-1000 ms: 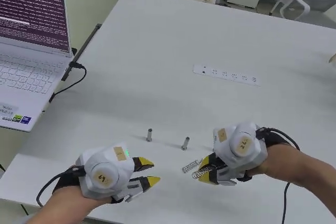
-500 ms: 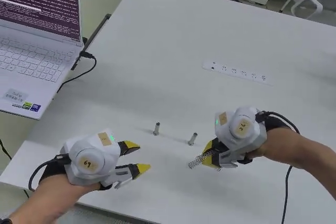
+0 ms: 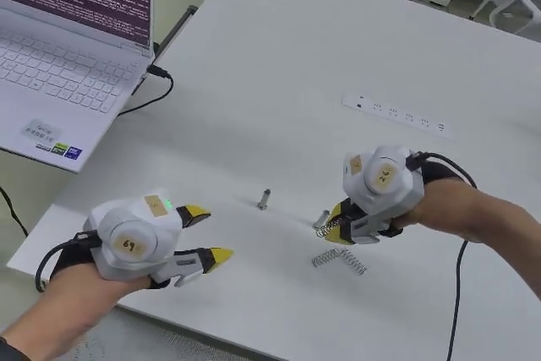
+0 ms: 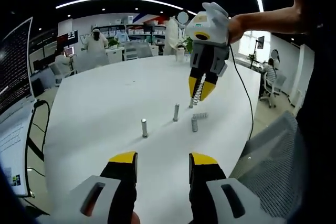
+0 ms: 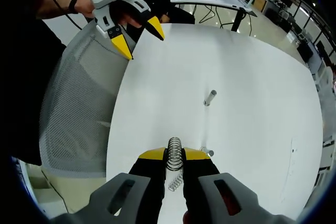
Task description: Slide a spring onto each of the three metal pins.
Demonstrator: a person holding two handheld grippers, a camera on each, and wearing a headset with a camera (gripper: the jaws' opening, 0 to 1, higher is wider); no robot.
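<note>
Looking down in the head view, we hold the left gripper (image 3: 210,232) wide open and empty, the right gripper (image 3: 331,226) pinching a spring (image 3: 325,228) beside a pin (image 3: 322,218), loose springs (image 3: 338,258) near. Left gripper view: three pins (image 4: 176,112) stand upright ahead. Right gripper view: our jaws clamp the spring.

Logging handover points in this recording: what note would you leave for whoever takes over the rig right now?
Left gripper: open, empty, hovering near the table edge.
Right gripper: shut on a spring, held just above the pins.
All three pins stand upright on the table and look bare.
What look like two loose springs lie beside the pins.
Done: one spring is in the jaws; none is on a pin.
Left: slide this spring on, then the other two.
</note>
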